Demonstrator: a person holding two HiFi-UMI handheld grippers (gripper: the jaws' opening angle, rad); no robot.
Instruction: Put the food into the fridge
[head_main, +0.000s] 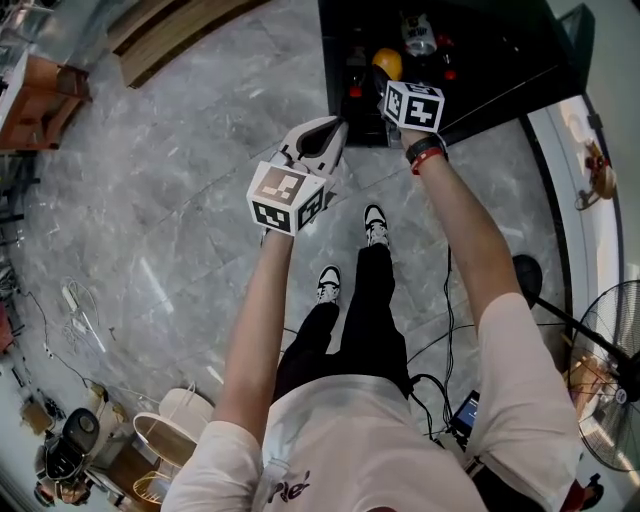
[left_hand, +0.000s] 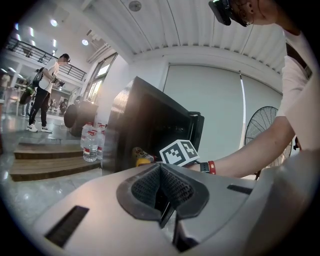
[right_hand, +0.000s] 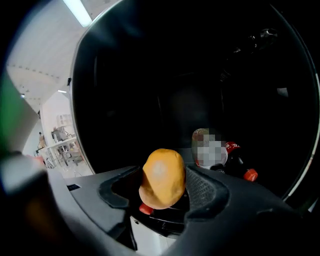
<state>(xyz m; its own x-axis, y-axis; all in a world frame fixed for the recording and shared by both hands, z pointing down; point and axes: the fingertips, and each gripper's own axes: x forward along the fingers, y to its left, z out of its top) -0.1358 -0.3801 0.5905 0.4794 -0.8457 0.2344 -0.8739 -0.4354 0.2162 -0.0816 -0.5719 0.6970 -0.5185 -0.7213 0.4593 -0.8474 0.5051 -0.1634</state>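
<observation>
**Right gripper view: fruit held inside the open fridge**

Nearest the camera, the right gripper (right_hand: 167, 186) was clamped on a smooth orange-yellow fruit (right_hand: 160, 175). Its pads pressed the fruit's two sides around the middle, and the fruit stood upright, clear of any shelf. It looked light, roundish and firm-skinned. It would probably roll once let go and bruise if squeezed hard, so a hold across its widest part seemed the safe one. Beyond it, red-capped bottles (right_hand: 243, 170) sat deeper in the dark fridge (right_hand: 200, 75). In the head view the left gripper (head_main: 322, 140) hung outside the fridge above the floor (head_main: 180, 180), its jaws together with nothing between them.
</observation>
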